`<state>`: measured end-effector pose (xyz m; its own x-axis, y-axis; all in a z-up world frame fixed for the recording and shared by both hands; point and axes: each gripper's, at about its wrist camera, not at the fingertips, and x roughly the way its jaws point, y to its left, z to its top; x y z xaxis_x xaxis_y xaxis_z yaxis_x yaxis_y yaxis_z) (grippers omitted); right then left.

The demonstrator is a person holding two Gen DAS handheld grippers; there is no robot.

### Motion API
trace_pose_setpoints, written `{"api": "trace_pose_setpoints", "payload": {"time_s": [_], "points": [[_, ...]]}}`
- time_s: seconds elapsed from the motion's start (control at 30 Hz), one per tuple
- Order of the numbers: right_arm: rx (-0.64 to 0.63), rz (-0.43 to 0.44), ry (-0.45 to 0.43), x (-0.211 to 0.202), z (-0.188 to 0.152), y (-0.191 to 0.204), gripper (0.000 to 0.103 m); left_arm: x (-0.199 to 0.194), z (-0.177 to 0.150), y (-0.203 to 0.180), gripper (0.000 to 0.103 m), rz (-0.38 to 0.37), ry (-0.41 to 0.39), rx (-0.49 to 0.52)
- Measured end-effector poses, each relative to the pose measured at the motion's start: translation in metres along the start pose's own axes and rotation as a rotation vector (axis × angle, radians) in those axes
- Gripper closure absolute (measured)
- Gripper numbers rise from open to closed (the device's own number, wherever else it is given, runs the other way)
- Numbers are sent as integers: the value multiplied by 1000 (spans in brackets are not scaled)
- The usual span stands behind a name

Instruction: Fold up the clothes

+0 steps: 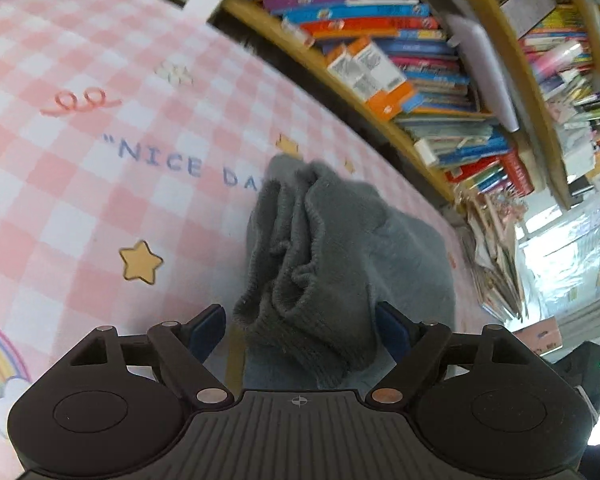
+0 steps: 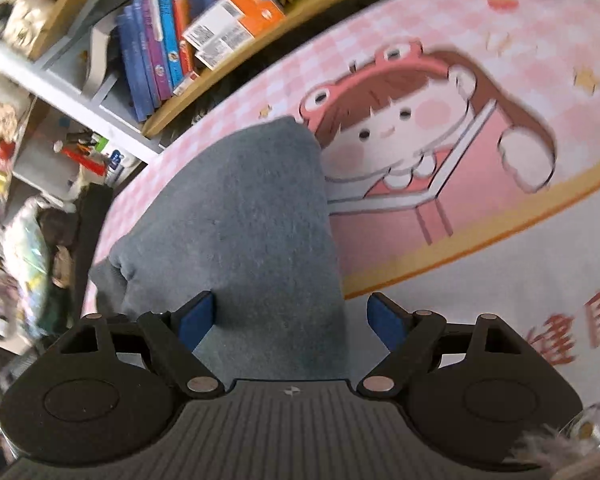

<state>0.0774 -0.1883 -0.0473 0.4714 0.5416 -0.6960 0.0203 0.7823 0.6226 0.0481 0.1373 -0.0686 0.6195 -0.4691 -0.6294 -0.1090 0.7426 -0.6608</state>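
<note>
From the left wrist, the grey garment [image 1: 340, 248] is seen bunched on the pink checked cover [image 1: 80, 184], its ribbed cuff [image 1: 300, 336] lying between the wide-spread jaws of the left gripper [image 1: 302, 324]; nothing is clamped. It is judged soft, light and floppy, best pinched at that cuff. From the right wrist, the garment [image 2: 240, 220] lies smooth, and the right gripper [image 2: 288, 320] is held wide open over its near edge.
</note>
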Motion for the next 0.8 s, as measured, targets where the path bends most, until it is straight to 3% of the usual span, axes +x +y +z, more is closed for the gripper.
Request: {"api": "trace_pose_setpoints", "payload": {"time_s": [0.07,0.17,0.23,0.3,0.4,0.63,0.8], "points": [[34,35,24,6,2,-1,26,6,2,-1,34,-15,23,-6],[-18,28,31,6,3,10,42,8,3,-10,49,-6,27,18],[-102,25,-5,-1,2,22,59,3,2,-17,53,-1,9,50],[-206,15,-51,-9,-1,37,62,-2,1,-23,53,2,-13,86],[-254,5,-52,-9,-2,43,62,1,3,-18,52,4,5,65],[-177,-2,19,5,13,26,36,10,13,-5,40,-27,59,23],[-106,31,73,16,21,16,34,15,14,-2,38,-32,80,10]]}}
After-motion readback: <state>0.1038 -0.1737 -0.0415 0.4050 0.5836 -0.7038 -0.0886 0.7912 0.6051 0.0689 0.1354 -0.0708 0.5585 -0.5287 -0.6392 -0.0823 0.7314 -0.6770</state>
